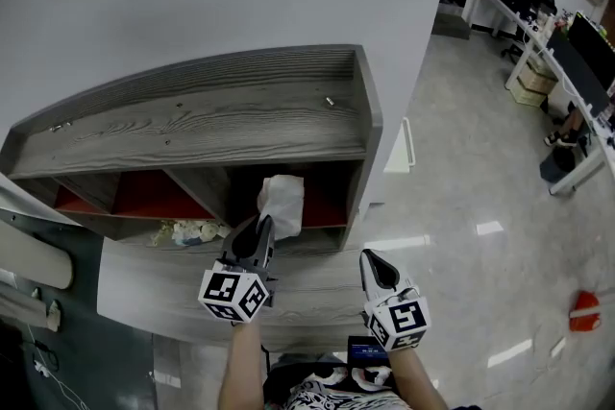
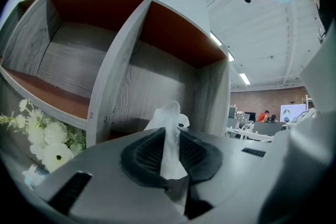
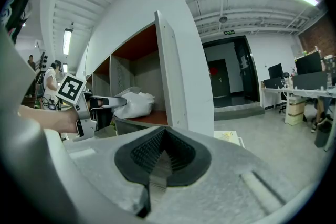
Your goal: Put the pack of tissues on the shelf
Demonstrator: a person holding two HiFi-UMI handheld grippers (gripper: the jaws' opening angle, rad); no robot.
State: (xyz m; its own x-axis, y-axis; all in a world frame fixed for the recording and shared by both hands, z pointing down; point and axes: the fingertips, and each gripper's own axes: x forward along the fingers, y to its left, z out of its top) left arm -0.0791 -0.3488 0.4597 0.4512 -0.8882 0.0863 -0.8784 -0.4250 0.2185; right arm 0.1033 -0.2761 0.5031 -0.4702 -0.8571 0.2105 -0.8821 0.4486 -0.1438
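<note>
At the shelf [image 1: 192, 125], left gripper [image 1: 262, 228] pinches the pack of tissues [image 1: 283, 200]; only its own view shows right gripper [image 3: 161, 139] clenched empty.

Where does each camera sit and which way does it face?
Head view: on the person's head, facing steeply down on the shelf; both forearms, left gripper and right gripper show.
Left gripper view: rides the left gripper, facing into the shelf's right compartment; its jaws shut on the pack of tissues.
Right gripper view: rides the right gripper, facing the shelf's side panel; own jaws together, empty; the left hand shows.
Shared: head and right gripper views both show the left gripper holding the pack.
</note>
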